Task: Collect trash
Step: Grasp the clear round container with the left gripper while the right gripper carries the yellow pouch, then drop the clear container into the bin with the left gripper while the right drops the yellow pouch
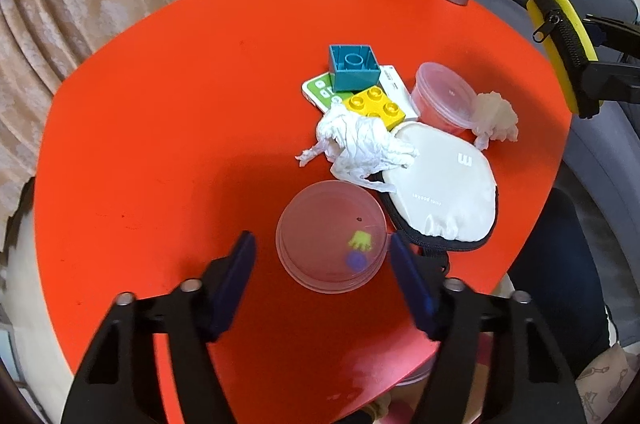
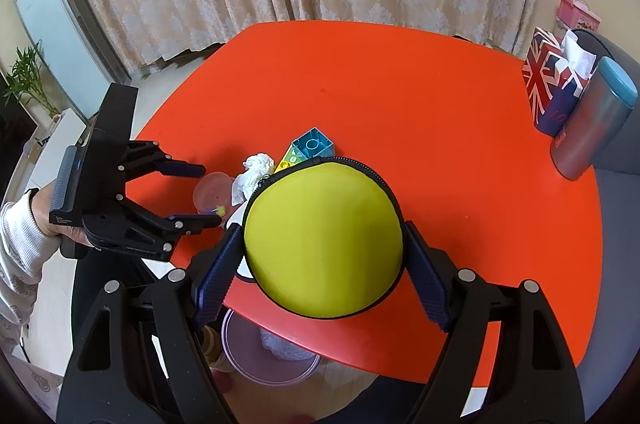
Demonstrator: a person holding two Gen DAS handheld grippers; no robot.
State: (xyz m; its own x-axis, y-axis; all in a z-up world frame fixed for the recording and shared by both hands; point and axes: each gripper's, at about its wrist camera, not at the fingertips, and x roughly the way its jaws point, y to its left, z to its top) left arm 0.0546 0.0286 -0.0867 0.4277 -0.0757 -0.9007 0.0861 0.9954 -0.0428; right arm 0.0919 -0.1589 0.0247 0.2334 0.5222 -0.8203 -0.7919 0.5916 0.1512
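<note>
jaws of the left gripper [image 1: 322, 264] are standing open around a clear lid [image 1: 331, 236]; the right gripper [image 2: 322, 252] is clamping a yellow pouch [image 2: 322, 240] above the table [image 2: 400, 96] edge.

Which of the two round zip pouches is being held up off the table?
The yellow round zip pouch, gripped between the right gripper fingers. The white round zip pouch lies flat on the red table.

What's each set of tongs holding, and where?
Right tongs clamp the yellow pouch across its sides. Left tongs straddle the clear lid, not gripping it.
</note>
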